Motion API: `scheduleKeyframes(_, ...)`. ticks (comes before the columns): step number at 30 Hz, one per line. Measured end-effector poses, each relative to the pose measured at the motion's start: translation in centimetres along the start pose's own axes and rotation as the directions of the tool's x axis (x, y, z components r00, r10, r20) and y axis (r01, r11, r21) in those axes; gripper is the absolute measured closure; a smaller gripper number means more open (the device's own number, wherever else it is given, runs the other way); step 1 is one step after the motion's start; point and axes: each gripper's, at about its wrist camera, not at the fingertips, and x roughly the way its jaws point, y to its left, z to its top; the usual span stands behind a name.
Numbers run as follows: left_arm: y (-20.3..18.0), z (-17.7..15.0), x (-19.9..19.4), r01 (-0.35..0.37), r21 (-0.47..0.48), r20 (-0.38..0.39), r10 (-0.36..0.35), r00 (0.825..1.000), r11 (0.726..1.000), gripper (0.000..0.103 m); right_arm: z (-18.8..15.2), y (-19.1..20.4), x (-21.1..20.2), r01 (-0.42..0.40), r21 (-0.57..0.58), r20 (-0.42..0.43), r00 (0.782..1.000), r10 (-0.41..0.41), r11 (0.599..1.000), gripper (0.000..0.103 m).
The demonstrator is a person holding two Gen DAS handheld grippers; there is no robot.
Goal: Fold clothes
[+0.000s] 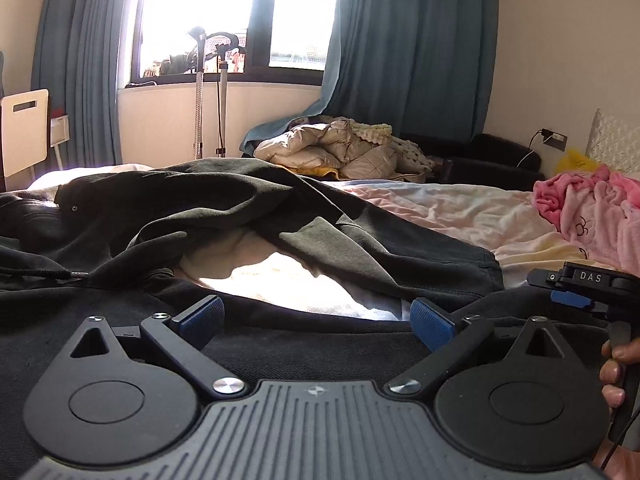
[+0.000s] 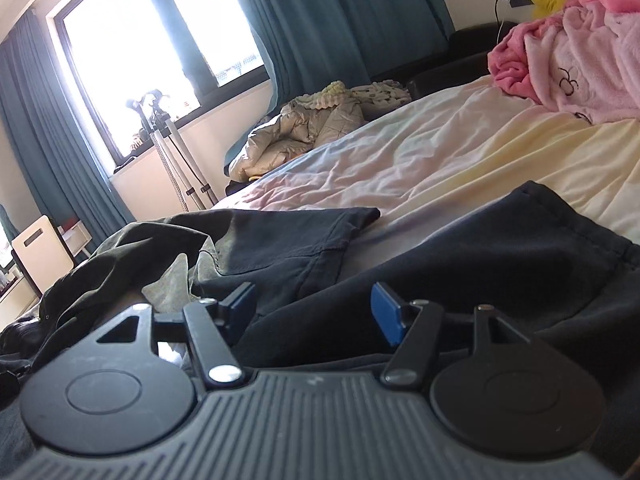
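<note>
The left claw [image 1: 316, 317] is hovering low over the near edge of the dark garment [image 1: 248, 216], its blue pads spread wide and gripping nothing; black cloth is lying between and under them, apparently so the claw can close on a fold of it. The right claw [image 2: 316, 310] is sitting released too, pads apart, resting just above the same garment [image 2: 304, 248], with a dark panel running beneath it toward the right. Seen from the left camera, the right claw [image 1: 576, 300] is waiting just to the right, low over the cloth, with the person's fingers [image 1: 612, 372] curling on its handle. Holding both claws low and side by side probably suits pinching one edge at two points.

The garment is lying rumpled across the near part of the bed [image 2: 460, 148], bunched higher to the left, with pale sheet showing through a gap in it. Farther right, a pink blanket [image 2: 576, 60] is heaped on the bed, well apart. Beyond, a beige quilted jacket [image 1: 336, 148] is lying near the curtains [image 1: 412, 48].
</note>
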Motion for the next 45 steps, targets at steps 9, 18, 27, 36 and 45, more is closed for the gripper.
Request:
scheduleKeyframes(9, 2.8, -1.1, 3.6, -0.002, -0.108, -0.105, -0.01, 0.994, 0.994, 0.003, 4.2, -0.4, 11.4, 0.028, 0.01, -0.188, 0.982, -0.025, 1.0, 0.03)
scheduleKeyframes(18, 4.0, -1.7, 5.9, 0.013, -0.197, -0.173, -0.048, 0.984, 0.98, 0.003, 4.0, -0.9, 14.4, 0.118, 0.135, -0.203, 0.975, -0.089, 0.984, 0.058)
scheduleKeyframes(27, 3.3, -1.6, 5.9, 0.015, -0.134, -0.264, -0.051, 0.963, 0.991, 0.003, 6.4, 0.6, 10.6, 0.101, 0.167, -0.054, 0.994, -0.093, 0.981, 0.095)
scheduleKeyframes(36, 3.3, -1.8, 6.2, 0.013, -0.132, -0.32, -0.055, 0.946, 0.991, 0.001, 12.3, 2.9, 7.2, 0.214, 0.104, 0.108, 0.968, -0.225, 0.971, 0.096)
scheduleKeyframes(45, 3.7, -1.4, 6.7, 0.036, -0.131, -0.383, -0.084, 0.92, 0.991, 0.0, 17.2, -0.3, 8.2, 0.426, 0.059, 0.157, 0.889, -0.43, 0.903, 0.096)
